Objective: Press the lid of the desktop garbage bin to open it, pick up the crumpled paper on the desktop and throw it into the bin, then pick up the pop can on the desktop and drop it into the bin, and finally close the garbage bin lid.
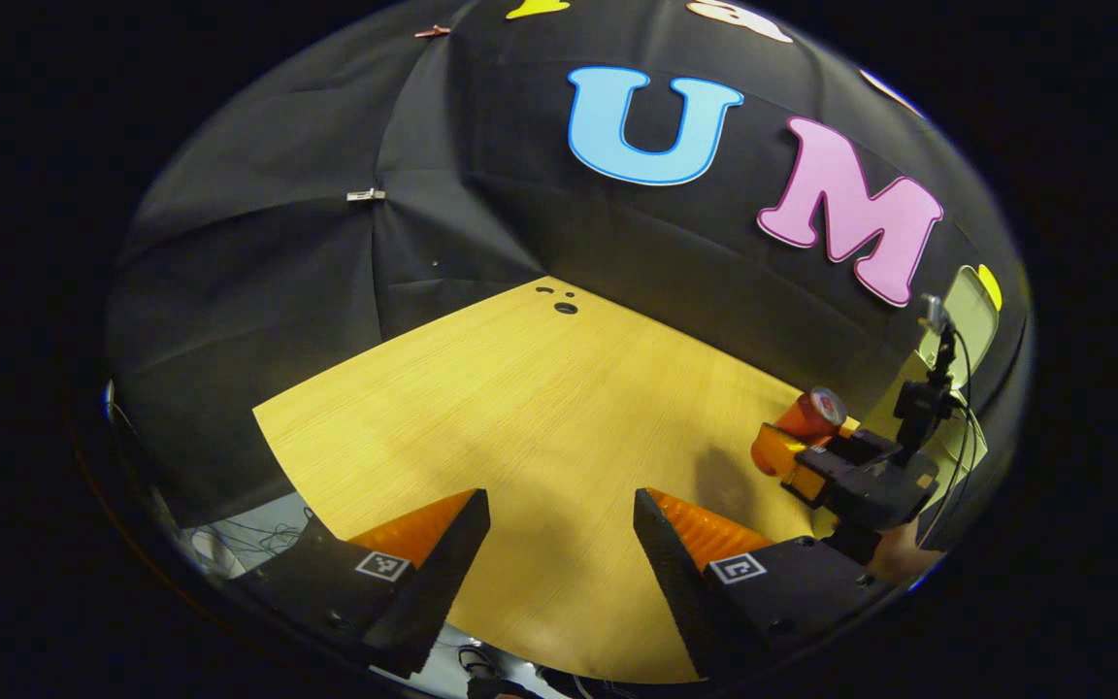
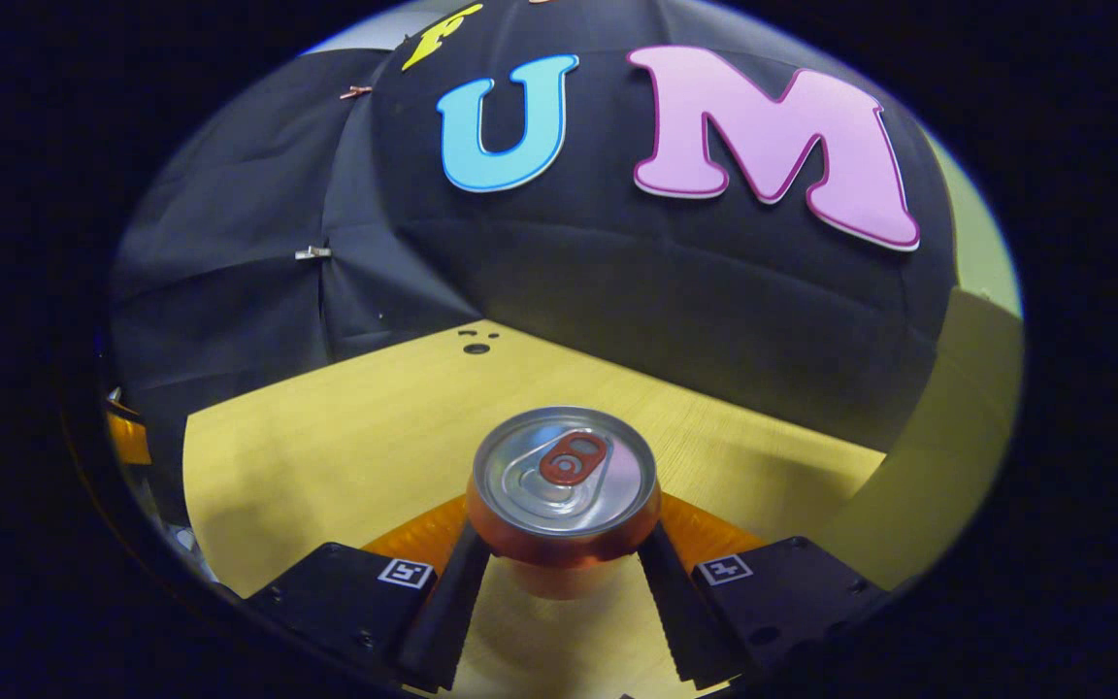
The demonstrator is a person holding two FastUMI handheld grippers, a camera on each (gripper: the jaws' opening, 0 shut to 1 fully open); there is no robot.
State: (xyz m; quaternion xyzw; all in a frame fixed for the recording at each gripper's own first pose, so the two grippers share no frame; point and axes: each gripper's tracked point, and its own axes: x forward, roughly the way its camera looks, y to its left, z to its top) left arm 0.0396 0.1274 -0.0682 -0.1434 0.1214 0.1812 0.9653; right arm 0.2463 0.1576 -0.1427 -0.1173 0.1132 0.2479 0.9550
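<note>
Left gripper [image 1: 561, 529]: my fingers stand wide apart and grasp nothing; bare table lies between them.
Table: the yellow wood-grain tabletop [image 1: 540, 408] carries no paper ball that I can see.
Right gripper, seen from my left [image 1: 816, 456]: it sits off to my right side with the can in its fingers.
Right gripper [image 2: 564, 568]: both fingers are clenched on the sides of the orange aluminium pop can [image 2: 565, 485].
Can: upright, silver top with a red pull tab facing me; I cannot tell whether it is lifted clear of the table.
Progress: I judge I am in the pop-can step, can gripped but not yet dropped.
Bin: I cannot say where it stands, whether its lid is open, or what it holds.
Left to do: drop the can in, close the lid.
</note>
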